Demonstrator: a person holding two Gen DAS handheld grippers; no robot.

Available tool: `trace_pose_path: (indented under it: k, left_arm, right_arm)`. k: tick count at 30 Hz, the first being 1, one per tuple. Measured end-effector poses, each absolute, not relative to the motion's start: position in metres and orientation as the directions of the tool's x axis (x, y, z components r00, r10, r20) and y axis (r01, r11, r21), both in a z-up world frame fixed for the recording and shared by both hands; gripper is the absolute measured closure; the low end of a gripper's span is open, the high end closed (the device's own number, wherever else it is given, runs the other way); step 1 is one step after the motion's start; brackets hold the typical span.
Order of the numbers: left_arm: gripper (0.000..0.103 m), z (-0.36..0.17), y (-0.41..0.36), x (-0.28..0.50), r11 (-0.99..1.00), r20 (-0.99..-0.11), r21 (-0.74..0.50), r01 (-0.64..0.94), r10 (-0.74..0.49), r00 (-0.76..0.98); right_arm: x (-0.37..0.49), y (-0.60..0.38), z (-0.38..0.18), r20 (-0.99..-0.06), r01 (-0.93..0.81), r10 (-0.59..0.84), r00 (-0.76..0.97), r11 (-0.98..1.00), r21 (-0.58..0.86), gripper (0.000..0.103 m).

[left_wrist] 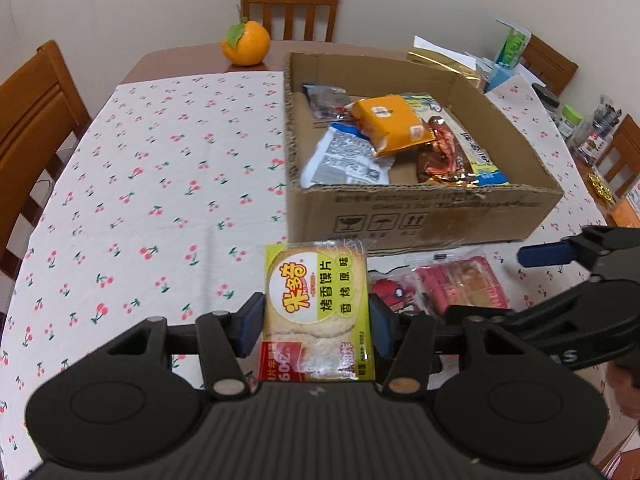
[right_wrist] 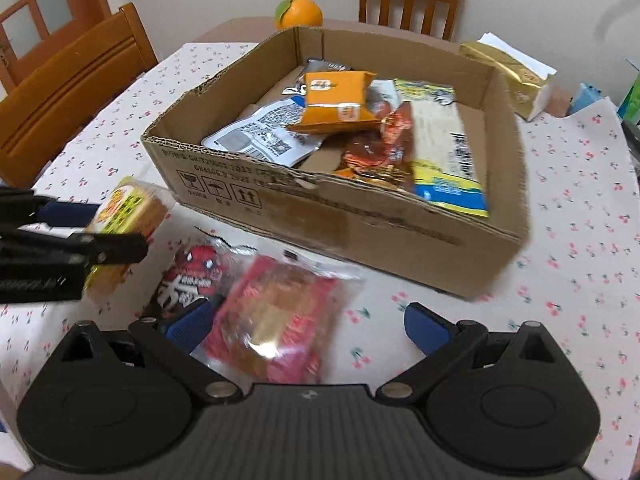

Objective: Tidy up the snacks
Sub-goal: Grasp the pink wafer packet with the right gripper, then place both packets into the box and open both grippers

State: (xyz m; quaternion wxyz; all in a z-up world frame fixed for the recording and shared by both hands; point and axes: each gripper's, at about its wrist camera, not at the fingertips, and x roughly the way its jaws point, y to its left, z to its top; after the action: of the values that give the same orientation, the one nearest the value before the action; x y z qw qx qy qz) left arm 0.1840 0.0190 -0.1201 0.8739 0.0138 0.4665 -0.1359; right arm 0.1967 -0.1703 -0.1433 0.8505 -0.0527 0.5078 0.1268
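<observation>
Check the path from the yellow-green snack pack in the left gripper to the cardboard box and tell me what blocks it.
Nothing visible blocks it. The left gripper is shut on the yellow-green snack pack, just short of the cardboard box. Only the box's near wall lies between; the pack must clear it.

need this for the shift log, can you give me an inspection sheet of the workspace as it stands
surface: table under white cherry-print cloth
job's things: open brown cardboard box holding several snack packs; red clear-wrapped snack pack and red spider-face pack lying in front of it
clutter: orange with a leaf, gold packet, jars at far right
grippers: left gripper shut on yellow-green rice cracker pack; right gripper open, fingers astride the red pack
cables: nothing seen
surroundings: wooden chairs, pale wall
</observation>
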Motion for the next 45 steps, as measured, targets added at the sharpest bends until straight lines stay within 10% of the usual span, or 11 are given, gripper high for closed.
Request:
trace_pose_path:
  k: [16,26,45]
  left_arm:
    - [0.05,-0.128,0.031,0.188,0.961,-0.825,-0.123,0.249,-0.239,0.512]
    - [0.05,-0.128,0.029,0.186,0.955,-0.829,-0.125,0.269,-0.249,0.5]
    - [0.05,-0.09,0.025,0.169,0.932,-0.833,-0.088,0.351,-0.262,0.488]
  right_arm:
    - [0.192,-0.171,-0.154,-0.896,-0.256,0.07,0.439,0.965,-0.05,0.0]
    - [0.199,-0.147,-0.161,-0.902,-0.313,0.068,0.426,0.947,-0.077,0.035]
    - [0.176,-0.175,-0.106,-0.882,-0.35,0.131,0.453,0.936,-0.041,0.042]
